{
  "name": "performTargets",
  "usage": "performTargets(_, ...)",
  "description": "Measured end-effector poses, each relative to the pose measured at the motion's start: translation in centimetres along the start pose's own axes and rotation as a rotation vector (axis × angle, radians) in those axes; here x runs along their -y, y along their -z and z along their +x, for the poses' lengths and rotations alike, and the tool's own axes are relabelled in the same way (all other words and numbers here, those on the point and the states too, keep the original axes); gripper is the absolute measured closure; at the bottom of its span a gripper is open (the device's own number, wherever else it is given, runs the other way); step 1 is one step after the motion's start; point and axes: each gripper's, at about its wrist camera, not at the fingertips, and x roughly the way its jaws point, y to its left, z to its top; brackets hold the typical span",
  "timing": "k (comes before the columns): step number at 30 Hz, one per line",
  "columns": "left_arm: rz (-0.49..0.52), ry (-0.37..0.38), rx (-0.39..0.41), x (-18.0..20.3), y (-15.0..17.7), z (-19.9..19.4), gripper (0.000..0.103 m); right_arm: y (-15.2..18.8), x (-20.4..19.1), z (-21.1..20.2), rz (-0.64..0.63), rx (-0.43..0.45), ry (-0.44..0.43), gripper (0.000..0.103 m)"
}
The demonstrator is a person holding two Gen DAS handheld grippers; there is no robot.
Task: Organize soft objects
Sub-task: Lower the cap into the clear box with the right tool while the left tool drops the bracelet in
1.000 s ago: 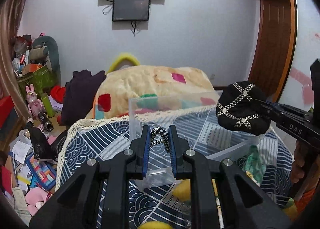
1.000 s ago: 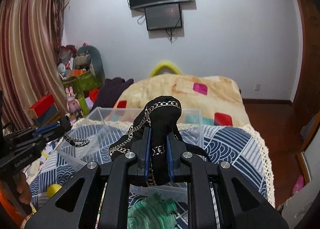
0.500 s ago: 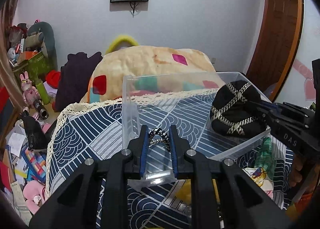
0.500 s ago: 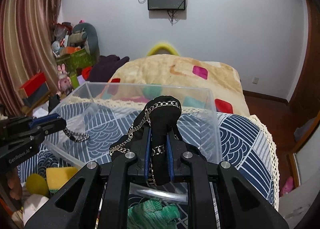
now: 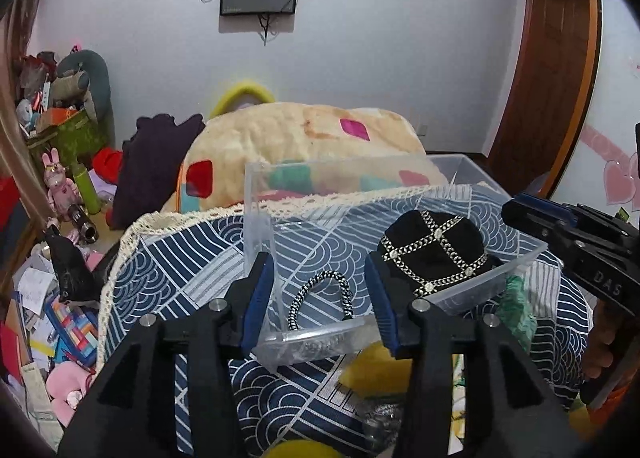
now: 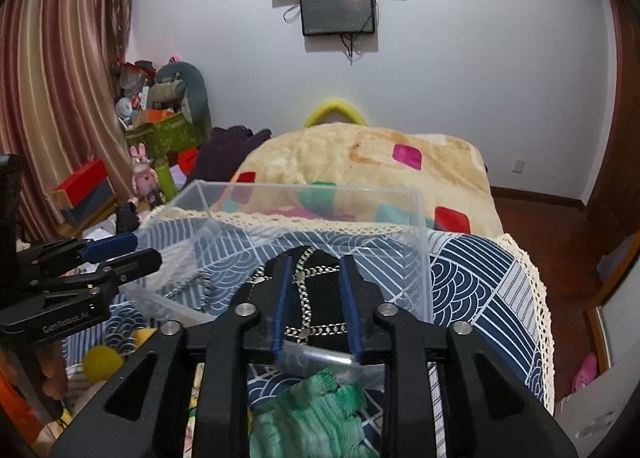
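Fingers of my left gripper (image 5: 320,298) and right gripper (image 6: 316,306) stand apart; braided hair tie (image 5: 320,298) and chained black cap (image 5: 434,256) lie inside the clear bin (image 5: 256,217). I'd lift straight up, clear of its rim.

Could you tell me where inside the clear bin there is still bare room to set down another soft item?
In the clear bin, the floor is bare toward the far wall, behind the black chained pouch and the black-and-white hair tie. The near edge is crowded: both items lie there, with the left claw and right claw open over them.
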Motion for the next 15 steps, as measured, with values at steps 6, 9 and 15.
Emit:
performTargets(6,0.012,-0.016,0.070,0.2,-0.1,-2.8,0.035,-0.1,-0.9,-2.2,-0.004,0.059,-0.028,0.063)
performTargets(9,0.010,-0.021,0.104,0.3,-0.1,-4.2,0.021,-0.1,-1.2,-3.2,-0.001,0.091,-0.033,0.051)
performTargets(15,-0.014,-0.018,0.161,0.1,0.2,-6.8,0.005,0.3,-2.0,-5.2,-0.009,0.138,-0.043,0.034)
